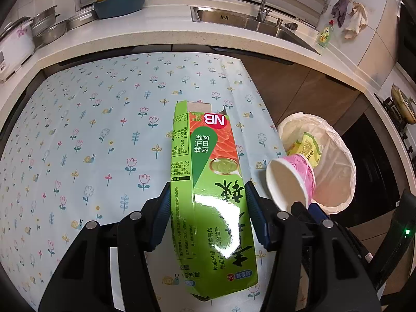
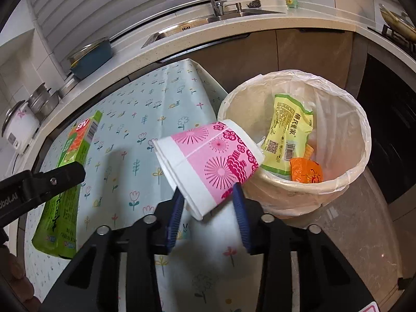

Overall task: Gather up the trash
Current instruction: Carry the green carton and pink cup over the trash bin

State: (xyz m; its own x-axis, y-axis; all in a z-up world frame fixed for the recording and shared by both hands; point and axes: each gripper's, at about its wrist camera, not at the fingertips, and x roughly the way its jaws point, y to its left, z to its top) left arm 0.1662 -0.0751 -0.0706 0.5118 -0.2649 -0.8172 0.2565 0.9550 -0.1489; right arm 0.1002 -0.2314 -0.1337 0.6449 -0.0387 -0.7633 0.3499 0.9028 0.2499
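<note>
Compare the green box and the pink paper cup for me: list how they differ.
The green box is long, flat and rectangular; the pink paper cup is round and tapered.
The box is glossy green with an orange picture; the cup is pink-patterned with white bands.
The box sits in the left claw over the table; the cup is in the right claw, tipped sideways at the bin's rim.
Both are empty packaging outside the bin.

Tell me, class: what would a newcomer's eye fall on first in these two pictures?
Probably the bright green box, clamped in the left gripper above the flowered tablecloth. Next, the pink and white paper cup, tilted between the right gripper's fingers, beside the lined trash bin holding wrappers.
</note>
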